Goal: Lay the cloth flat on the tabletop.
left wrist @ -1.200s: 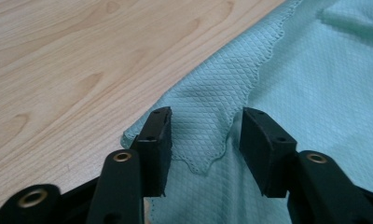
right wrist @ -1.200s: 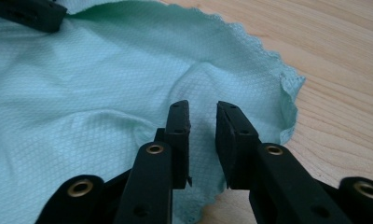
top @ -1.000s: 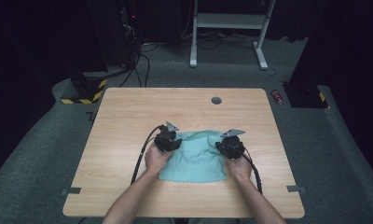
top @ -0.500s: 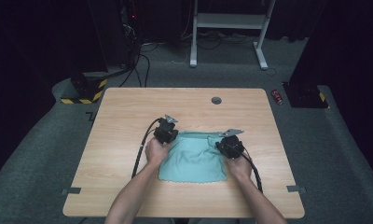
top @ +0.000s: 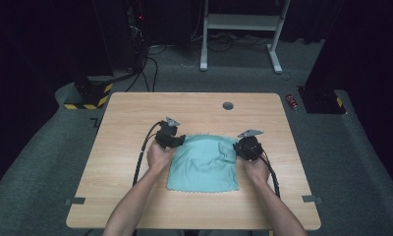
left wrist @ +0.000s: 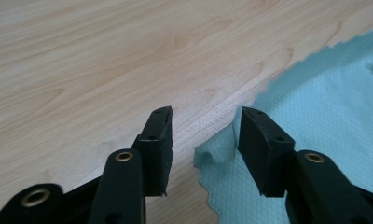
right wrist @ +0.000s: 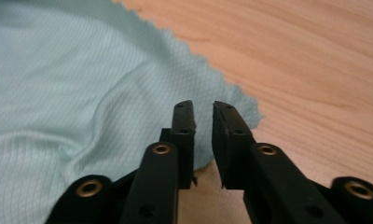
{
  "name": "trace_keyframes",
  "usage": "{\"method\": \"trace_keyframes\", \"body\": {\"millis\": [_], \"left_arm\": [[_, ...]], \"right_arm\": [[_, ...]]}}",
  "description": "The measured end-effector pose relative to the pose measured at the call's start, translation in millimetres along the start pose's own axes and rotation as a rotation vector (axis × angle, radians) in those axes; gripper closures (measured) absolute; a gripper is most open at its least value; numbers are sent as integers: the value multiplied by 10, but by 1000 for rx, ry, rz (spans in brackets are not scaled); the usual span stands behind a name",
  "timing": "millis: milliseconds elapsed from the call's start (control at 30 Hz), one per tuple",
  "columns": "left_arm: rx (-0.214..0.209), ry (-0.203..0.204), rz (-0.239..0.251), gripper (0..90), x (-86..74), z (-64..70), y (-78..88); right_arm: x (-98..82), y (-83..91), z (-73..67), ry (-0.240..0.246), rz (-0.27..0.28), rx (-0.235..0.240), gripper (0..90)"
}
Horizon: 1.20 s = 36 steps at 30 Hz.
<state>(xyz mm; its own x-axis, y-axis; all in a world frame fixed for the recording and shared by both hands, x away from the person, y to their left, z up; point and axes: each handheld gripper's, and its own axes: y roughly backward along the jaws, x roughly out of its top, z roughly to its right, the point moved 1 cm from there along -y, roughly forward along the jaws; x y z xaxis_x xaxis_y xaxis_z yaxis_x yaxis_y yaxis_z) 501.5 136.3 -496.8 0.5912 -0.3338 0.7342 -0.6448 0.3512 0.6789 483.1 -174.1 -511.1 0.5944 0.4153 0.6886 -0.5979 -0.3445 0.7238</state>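
A teal cloth [top: 204, 162] lies spread on the wooden table [top: 130, 113], with a few wrinkles near its far right corner. My left gripper [top: 171, 137] is at the cloth's far left corner. In the left gripper view its jaws [left wrist: 205, 114] stand open and have just been opening; the scalloped corner of the cloth [left wrist: 324, 107] lies loose below them. My right gripper [top: 247, 146] is at the far right corner. Its jaws [right wrist: 203, 106] have just been opening too and stand a narrow gap apart over the edge of the cloth [right wrist: 82, 93], not pressing it.
A round cable hole [top: 228, 105] sits near the table's far edge. Beyond the table are a white frame [top: 238, 24], a yellow-and-black striped base [top: 89, 96] and a red can [top: 293, 101] on the grey floor. Bare wood surrounds the cloth.
My left hand has moved toward the far left, drawing that corner of the cloth out, so the cloth lies flatter and wider. The right hand has stayed put.
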Motion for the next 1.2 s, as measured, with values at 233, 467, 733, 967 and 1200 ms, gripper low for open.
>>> {"method": "trace_keyframes", "body": {"millis": [233,467,733,967,1200], "left_arm": [[-60,2,-3,500,-45,28,55],[-47,30,-48,501,-189,113,-62],[-59,24,-71,494,-393,145,73],[-94,25,-52,496,-585,228,343],[-132,-1,-58,511,-881,425,713]], "right_arm": [[19,-78,48,-64,-11,-28,688],[-36,-55,-87,-37,-51,0,719],[45,-108,5,7,-73,-26,900],[219,-165,84,-4,-57,-47,896],[33,270,-68,-11,29,7,743]]}}
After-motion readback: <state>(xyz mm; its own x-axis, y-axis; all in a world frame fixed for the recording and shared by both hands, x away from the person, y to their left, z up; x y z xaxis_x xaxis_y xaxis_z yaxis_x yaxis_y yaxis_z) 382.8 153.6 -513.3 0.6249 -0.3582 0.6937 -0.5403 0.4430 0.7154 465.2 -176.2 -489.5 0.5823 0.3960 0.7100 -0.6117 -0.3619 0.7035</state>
